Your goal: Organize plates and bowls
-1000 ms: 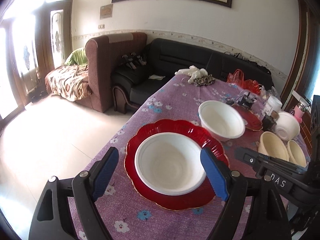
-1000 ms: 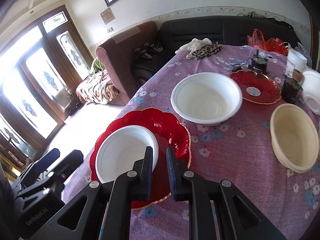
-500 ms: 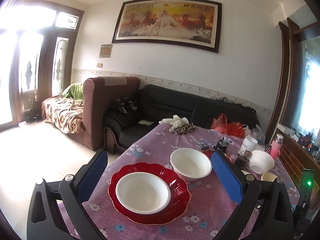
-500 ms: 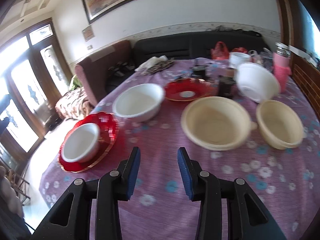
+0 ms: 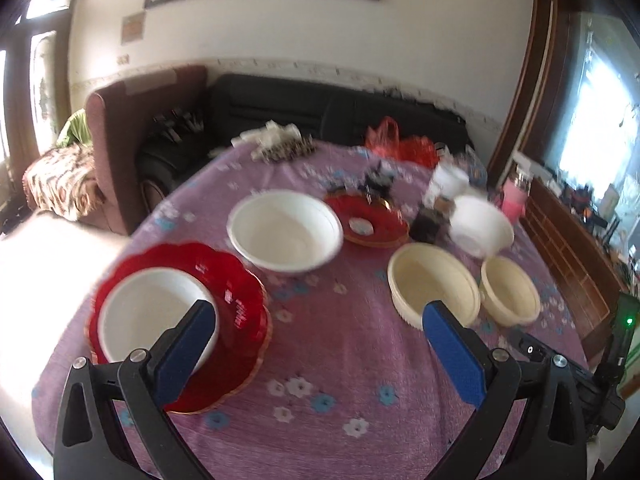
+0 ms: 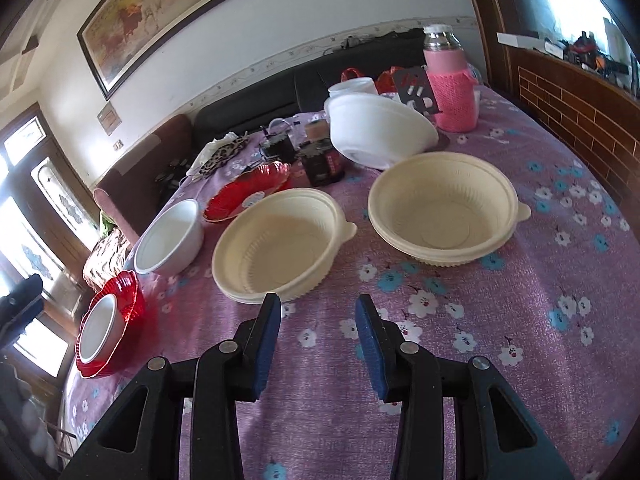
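From the left wrist view, our left gripper (image 5: 316, 344) now stands as wide as it goes and holds nothing. A second ago its fingers framed the small white bowl (image 5: 156, 316) on the big red plate (image 5: 240, 300); now that pair sits off behind the left finger, so we read that bowl as placed and done with. Ahead between the fingers lies bare purple tablecloth (image 5: 340, 360). Farther ahead is a large white bowl (image 5: 286, 236), and beyond it a small red plate (image 5: 366, 222). Just past the right finger sit two cream bowls (image 5: 434, 290), side by side.

From the right wrist view, our right gripper (image 6: 318, 336) has gone from nearly closed to partly open, with nothing between its fingers. It has swung away from the red plate and now faces the nearer cream bowl (image 6: 280, 244), just ahead of the left finger; the other cream bowl (image 6: 444, 212) lies ahead to the right. We judge these come next for stacking. Behind them a tilted white bowl (image 6: 380, 132), a pink bottle (image 6: 450, 92) and small dark clutter (image 6: 320, 162) crowd the far side, but nothing blocks the reach.
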A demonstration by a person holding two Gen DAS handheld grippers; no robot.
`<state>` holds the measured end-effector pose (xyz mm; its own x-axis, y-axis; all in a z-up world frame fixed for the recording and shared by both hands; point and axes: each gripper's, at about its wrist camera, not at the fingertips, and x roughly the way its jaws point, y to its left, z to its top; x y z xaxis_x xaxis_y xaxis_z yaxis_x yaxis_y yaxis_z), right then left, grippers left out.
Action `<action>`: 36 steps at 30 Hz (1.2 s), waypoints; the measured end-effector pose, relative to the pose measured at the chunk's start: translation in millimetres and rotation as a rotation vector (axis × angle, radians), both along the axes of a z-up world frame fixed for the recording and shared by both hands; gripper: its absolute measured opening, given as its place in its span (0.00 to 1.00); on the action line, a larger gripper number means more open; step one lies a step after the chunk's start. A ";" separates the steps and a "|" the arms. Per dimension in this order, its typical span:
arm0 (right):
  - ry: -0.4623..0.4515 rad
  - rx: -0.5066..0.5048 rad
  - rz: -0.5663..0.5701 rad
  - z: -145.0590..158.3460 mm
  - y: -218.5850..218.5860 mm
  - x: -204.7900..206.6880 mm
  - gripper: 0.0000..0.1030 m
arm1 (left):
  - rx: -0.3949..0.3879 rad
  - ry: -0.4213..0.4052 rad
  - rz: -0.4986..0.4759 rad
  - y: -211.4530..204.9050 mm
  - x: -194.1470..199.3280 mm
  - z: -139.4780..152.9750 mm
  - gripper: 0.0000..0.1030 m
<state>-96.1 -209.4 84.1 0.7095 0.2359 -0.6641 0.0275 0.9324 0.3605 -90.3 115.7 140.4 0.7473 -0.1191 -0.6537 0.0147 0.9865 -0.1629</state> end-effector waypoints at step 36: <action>0.260 0.039 0.128 -13.4 91.4 251.5 0.41 | -0.067 0.436 -0.209 -17.0 344.6 -41.7 0.95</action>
